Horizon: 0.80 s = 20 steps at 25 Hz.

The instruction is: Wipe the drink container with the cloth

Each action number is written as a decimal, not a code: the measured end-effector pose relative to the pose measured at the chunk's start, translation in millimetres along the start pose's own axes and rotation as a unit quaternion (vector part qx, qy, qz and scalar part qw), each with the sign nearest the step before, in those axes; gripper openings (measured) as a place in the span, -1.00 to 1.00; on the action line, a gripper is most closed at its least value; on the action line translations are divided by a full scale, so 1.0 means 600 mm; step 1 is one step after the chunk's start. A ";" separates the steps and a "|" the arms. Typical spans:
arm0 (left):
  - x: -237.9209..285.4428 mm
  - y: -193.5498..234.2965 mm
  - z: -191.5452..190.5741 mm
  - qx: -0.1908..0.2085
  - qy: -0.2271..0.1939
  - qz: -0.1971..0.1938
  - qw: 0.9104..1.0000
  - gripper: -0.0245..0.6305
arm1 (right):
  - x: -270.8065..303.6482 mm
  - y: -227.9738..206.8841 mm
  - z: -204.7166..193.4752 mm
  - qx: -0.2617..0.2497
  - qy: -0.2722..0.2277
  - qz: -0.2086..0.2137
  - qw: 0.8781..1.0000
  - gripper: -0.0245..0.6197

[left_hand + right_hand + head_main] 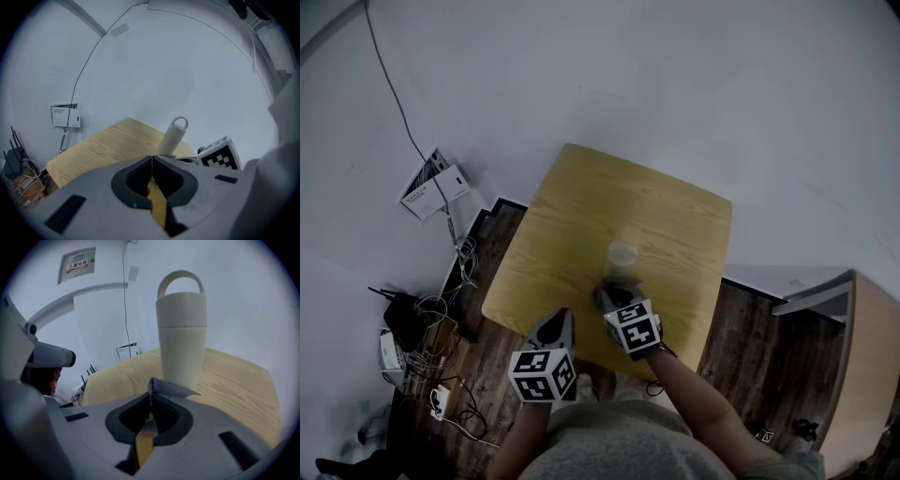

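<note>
- Wood-grain table [581,206] fills the middle of your head view, and the pale drink container [622,258] stands upright on it, toward the near edge.
- Same view: your right gripper [606,293] reaches in just in front of the container's base. Your left gripper [564,314] sits beside it to the left, over the table's near edge and apart from the container. A tangle of cables [441,328] lies on the dark floor to the left.
- Left gripper view: your jaws are pressed together with nothing between them. Ahead, the container rises above the tabletop. The right gripper's marker cube [219,157] is just to its right, and a white wall box [65,116] is off to the left.
- Right gripper view: your jaws are clamped on a fold of grey cloth [171,388], which sticks up at the jaw tips right at the foot of the container. I cannot tell whether cloth and container touch.
- Same view: the container's lid is on, with a loop handle on top, so its contents are hidden.
</note>
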<state>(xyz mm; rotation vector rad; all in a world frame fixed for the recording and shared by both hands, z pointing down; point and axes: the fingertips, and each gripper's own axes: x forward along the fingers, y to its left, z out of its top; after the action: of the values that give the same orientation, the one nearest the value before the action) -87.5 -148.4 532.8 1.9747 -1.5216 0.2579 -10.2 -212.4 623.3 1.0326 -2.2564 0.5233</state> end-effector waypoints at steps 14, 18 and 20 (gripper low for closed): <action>-0.038 0.004 0.005 0.006 -0.014 -0.010 1.000 -0.92 | -0.072 0.083 0.082 -0.007 -0.069 0.030 0.997 -0.90; -0.047 0.005 0.007 0.008 -0.018 -0.015 1.000 -0.92 | -0.089 0.097 0.115 -0.009 -0.092 0.034 0.995 -0.90; -0.052 0.004 0.009 0.009 -0.020 -0.017 1.000 -0.92 | -0.098 0.102 0.128 -0.009 -0.102 0.037 0.994 -0.90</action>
<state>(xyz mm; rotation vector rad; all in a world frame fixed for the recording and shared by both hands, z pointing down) -100.7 -126.9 513.7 2.0280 -1.5151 0.2190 -54.6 -186.0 520.9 1.0381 -2.4818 0.4446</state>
